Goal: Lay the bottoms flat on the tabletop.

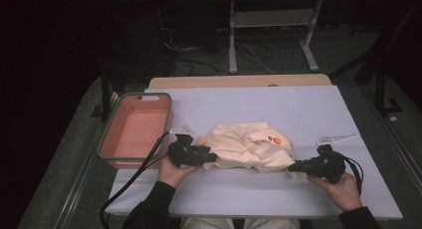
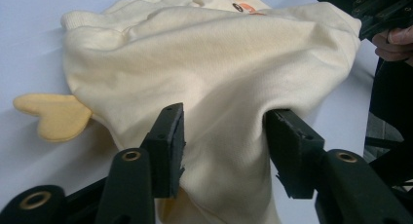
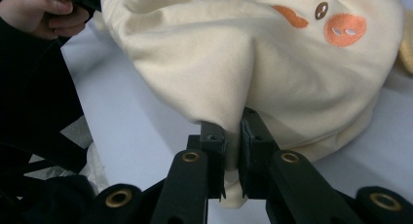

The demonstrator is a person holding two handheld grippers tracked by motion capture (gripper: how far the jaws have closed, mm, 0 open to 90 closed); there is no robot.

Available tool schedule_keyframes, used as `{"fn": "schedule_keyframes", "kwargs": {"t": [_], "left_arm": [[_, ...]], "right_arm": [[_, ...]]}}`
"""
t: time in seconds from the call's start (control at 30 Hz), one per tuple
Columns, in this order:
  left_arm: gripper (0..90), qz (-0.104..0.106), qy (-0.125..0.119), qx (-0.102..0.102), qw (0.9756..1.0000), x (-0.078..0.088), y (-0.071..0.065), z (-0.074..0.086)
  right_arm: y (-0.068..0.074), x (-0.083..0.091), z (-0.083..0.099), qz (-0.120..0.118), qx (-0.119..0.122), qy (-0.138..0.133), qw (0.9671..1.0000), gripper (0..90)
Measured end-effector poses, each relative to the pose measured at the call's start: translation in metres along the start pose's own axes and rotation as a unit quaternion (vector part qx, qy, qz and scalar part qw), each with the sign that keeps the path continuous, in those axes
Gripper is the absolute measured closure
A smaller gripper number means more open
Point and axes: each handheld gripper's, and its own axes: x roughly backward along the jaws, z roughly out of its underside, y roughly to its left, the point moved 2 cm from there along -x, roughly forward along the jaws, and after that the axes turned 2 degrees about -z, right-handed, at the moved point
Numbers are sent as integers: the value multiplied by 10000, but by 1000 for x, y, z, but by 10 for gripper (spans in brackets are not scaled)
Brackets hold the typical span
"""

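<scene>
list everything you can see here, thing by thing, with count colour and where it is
garment: one, cream with orange face print, crumpled at the middle of the table between the two grippers
ear-shaped flap: one, yellow, at the garment's edge, lying on the table
bin: one, salmon-pink with a grey rim, at the table's left edge
table: one, pale lilac-white top, with a tan board along its far edge
metal frame: one, light grey, on the floor beyond the table, with cables nearby
left gripper: one, black, jaws apart with a fold of the garment between them
right gripper: one, black, jaws shut on the garment's edge
hands: two, with dark sleeves, at the near edge of the table
</scene>
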Motion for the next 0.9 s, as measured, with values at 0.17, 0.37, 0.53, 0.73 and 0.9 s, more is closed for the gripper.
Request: {"fn": "schedule_keyframes", "kwargs": {"t": [0.17, 0.37, 0.53, 0.73, 0.9], "left_arm": [[440, 19, -56, -52, 10000, 3, -1, -1], [381, 164, -255, -93, 9995, 12, -4, -7], [298, 54, -340, -246, 9991, 15, -9, -13], [239, -81, -350, -324, 9988, 17, -12, -22], [235, -145, -444, -333, 9984, 20, -13, -34]], "right_arm": [[2, 0, 4, -2, 9, 122, 9999, 808], [3, -2, 8, 9, -25, 337, 9994, 806], [5, -4, 12, 23, -43, 490, 9988, 804], [6, -2, 15, 47, -98, 525, 9986, 794], [7, -2, 18, 47, -126, 547, 9984, 788]]}}
